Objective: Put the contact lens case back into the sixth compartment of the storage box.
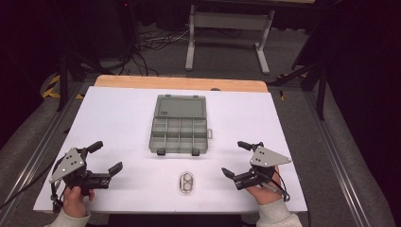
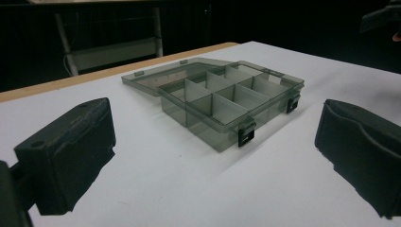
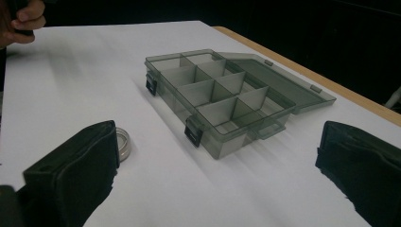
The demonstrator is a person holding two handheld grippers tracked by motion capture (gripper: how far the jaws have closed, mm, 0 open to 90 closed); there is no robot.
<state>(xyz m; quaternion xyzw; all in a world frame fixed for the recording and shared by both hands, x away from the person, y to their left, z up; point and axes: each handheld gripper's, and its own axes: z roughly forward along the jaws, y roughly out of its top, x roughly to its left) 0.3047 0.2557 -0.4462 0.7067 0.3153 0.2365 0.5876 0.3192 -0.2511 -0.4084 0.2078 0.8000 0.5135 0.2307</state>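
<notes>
White sheeting covers the table, with dark floor and a metal frame seen beyond its wooden far edge. An open grey compartment box is set near the middle, its lid laid flat behind it and its two black latches turned toward the person. A small clear round case lies just in front of the box, between the two hands. The left gripper and the right gripper are both held with jaws wide apart and nothing between them, well apart from the case. If the smooth, low case is pinched off-centre, it could be squirted sideways or skidded into the box.
</notes>
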